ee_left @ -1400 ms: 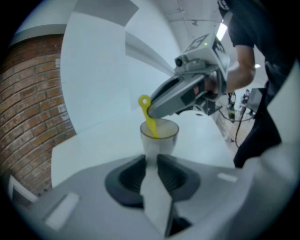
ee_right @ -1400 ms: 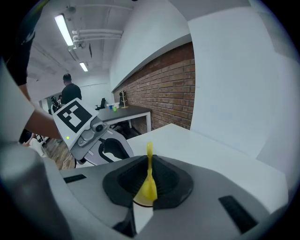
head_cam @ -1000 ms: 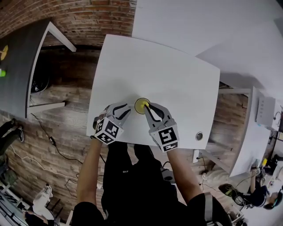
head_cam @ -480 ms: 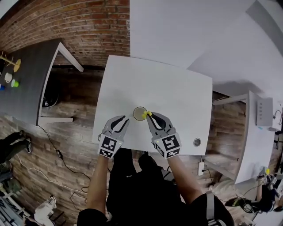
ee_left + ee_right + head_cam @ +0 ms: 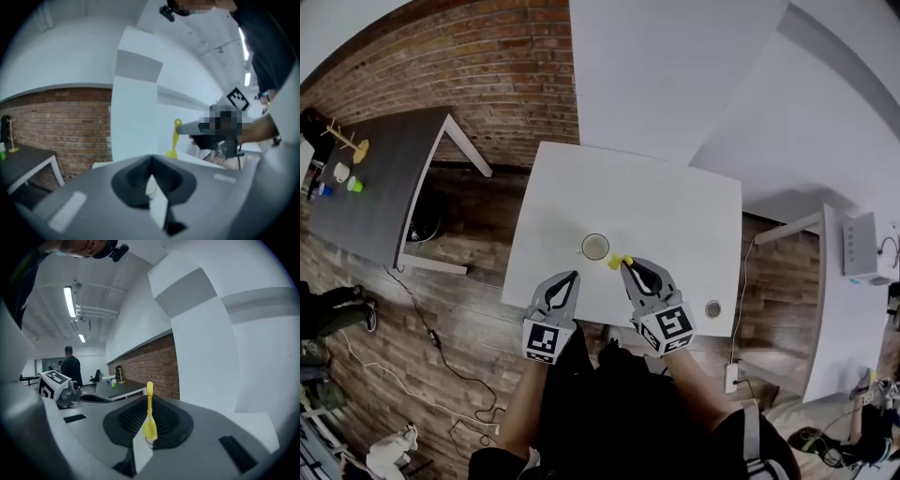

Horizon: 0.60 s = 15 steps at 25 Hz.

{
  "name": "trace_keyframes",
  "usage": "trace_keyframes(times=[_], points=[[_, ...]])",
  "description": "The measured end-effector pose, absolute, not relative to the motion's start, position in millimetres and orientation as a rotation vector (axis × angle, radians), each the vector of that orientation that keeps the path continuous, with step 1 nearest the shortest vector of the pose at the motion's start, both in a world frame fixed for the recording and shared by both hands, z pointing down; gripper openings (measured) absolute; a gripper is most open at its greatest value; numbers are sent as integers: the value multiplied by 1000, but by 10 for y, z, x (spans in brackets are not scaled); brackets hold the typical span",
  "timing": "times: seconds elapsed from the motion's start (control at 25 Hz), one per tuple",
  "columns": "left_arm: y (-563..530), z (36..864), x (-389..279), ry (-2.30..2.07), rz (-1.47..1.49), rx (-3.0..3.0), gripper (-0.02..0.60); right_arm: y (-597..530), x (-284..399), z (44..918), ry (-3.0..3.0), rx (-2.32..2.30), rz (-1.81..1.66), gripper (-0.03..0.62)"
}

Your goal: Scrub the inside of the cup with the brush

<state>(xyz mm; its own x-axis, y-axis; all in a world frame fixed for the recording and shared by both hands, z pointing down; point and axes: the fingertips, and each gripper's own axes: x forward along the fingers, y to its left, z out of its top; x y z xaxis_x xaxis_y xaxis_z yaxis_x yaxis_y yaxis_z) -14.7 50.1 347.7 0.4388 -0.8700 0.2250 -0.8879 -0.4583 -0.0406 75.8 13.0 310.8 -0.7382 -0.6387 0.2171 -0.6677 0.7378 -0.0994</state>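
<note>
The right gripper (image 5: 629,268) is clamped on the yellow brush (image 5: 618,262), which sits outside and just beside the cup (image 5: 595,247) standing upright on the white tabletop (image 5: 675,202), while the left gripper (image 5: 571,277), jaws together and empty, hovers near the cup's opposite side.

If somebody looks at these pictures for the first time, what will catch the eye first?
The yellow brush stands out most. The right gripper holds it beside the cup, outside it, near the front edge of the white table. The left gripper, shut and empty, is at the cup's other side.
</note>
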Motion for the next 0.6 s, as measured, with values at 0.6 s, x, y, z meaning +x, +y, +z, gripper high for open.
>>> trace_keyframes(times=[0.6], points=[[1237,3277,105,-1766,279,2442,3,914,1076,3064,-2825,972,307,29]])
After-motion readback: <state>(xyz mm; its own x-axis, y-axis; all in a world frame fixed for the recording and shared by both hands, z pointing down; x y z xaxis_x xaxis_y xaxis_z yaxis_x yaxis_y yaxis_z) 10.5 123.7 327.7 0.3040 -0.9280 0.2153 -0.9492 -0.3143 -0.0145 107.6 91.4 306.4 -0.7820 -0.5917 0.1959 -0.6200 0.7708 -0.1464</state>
